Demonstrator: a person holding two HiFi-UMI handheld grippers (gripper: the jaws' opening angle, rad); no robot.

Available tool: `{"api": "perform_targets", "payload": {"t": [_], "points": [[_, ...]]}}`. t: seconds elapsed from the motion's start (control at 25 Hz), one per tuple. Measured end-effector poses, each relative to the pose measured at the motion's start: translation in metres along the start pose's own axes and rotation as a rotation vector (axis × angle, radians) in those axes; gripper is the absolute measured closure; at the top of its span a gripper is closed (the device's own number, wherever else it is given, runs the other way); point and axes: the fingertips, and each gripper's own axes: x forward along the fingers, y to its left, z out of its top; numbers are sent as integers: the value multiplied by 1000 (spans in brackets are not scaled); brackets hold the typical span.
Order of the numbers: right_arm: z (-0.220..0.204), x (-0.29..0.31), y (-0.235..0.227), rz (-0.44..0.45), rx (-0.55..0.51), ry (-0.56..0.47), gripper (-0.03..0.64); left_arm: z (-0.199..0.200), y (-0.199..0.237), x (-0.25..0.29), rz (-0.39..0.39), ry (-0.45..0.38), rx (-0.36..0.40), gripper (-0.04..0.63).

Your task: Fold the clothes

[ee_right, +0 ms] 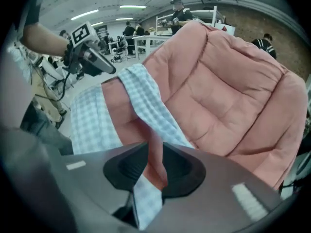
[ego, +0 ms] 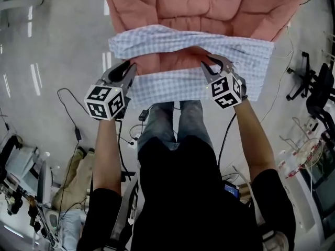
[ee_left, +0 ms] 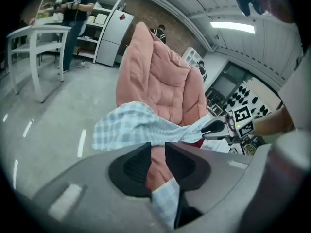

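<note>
A blue-and-white checked cloth [ego: 241, 51] lies across the front of a big pink quilted cushion [ego: 209, 4], with one band up on the cushion and another hanging off its near edge. My left gripper [ego: 128, 67] grips the cloth's left side, my right gripper [ego: 212, 64] its right side. In the left gripper view the jaws [ee_left: 156, 147] stand narrow, with a pink fold and checked cloth [ee_left: 126, 127] pinched between the pads. The right gripper view shows the same: jaws [ee_right: 154, 147] narrow on a pink fold and checked cloth [ee_right: 141, 96]. Each gripper shows in the other's view.
The cushion [ee_left: 155, 76] rises tall behind the cloth. Cables [ego: 68, 109] trail on the grey floor at the left, and black chair bases [ego: 314, 88] stand at the right. A white table frame [ee_left: 34, 47] and people by shelves [ee_left: 77, 4] are far off.
</note>
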Motion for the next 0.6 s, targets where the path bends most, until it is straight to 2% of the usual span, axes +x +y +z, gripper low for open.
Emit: {"api": "perform_targets", "payload": {"t": [0.32,0.44,0.6], "points": [[-32,21,-62,-33,-342,76,511,19,-53,34,-33,7,175,500],[-47,11,-85,-46,-367,92,511,19,-75,54,-48,32,244,495],[-70,-14,-126,-75,-316,77,511,27,-111,93,-84,67,333,491]]}}
